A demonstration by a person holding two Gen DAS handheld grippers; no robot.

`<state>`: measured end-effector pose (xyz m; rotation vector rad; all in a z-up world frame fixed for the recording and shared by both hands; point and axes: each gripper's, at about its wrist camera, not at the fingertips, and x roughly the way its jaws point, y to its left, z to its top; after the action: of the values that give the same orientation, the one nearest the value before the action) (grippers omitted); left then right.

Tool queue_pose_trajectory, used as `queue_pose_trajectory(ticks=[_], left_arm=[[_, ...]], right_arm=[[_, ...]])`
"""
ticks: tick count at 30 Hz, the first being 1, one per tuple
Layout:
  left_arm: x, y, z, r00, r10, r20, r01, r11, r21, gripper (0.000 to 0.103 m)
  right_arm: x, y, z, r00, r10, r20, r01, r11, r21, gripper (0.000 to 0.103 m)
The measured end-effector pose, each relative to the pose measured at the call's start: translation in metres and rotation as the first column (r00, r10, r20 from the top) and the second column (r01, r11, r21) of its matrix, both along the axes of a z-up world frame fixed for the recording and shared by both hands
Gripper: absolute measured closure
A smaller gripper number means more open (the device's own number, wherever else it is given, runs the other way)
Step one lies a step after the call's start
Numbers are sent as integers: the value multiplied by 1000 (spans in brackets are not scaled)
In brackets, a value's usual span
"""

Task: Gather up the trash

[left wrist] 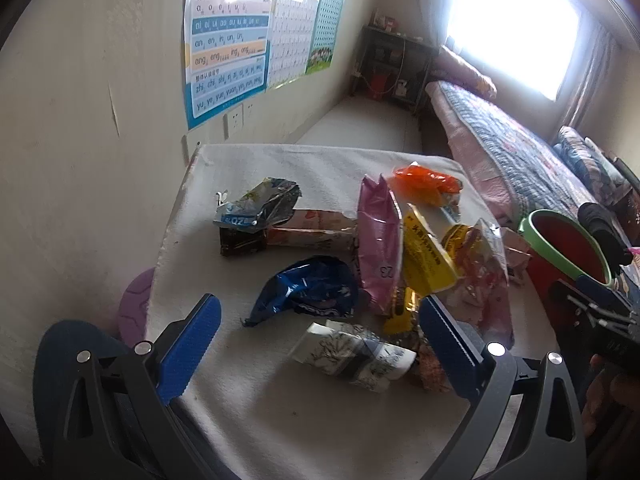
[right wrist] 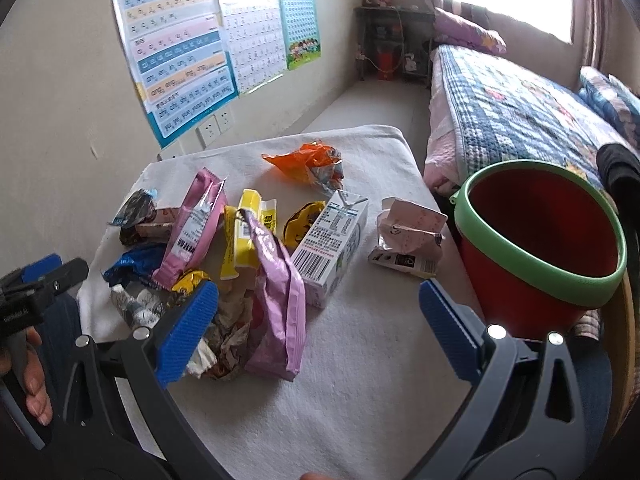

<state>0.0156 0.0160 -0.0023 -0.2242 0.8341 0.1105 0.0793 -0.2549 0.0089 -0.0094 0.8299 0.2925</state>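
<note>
Several pieces of trash lie on a white-covered table (left wrist: 248, 420): a blue wrapper (left wrist: 312, 290), a pink bag (left wrist: 378, 240), a yellow wrapper (left wrist: 424, 260), an orange wrapper (left wrist: 426, 182) and a crumpled white pack (left wrist: 352, 354). In the right wrist view a white milk carton (right wrist: 332, 242), a crushed carton (right wrist: 408, 240) and a lilac bag (right wrist: 278, 300) lie on the table (right wrist: 360, 380). A red bucket with a green rim (right wrist: 540, 240) stands at the table's right edge. My left gripper (left wrist: 320, 344) is open, low over the white pack. My right gripper (right wrist: 320, 328) is open and empty.
A wall with posters (left wrist: 240, 40) and sockets runs along the left. A bed with a patchwork quilt (right wrist: 512, 112) lies to the right behind the bucket. A dark shelf (left wrist: 392, 64) stands at the far end under a bright window. A purple round thing (left wrist: 134, 308) sits left of the table.
</note>
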Motion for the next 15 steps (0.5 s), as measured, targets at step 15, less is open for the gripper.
queue_pose_trajectory(ticks=[15], left_arm=[[53,41,-1,994,-27,-106,29,999,19,9]], right_arm=[[65,5,-1,992,-82,-96,79,996,-39,4]])
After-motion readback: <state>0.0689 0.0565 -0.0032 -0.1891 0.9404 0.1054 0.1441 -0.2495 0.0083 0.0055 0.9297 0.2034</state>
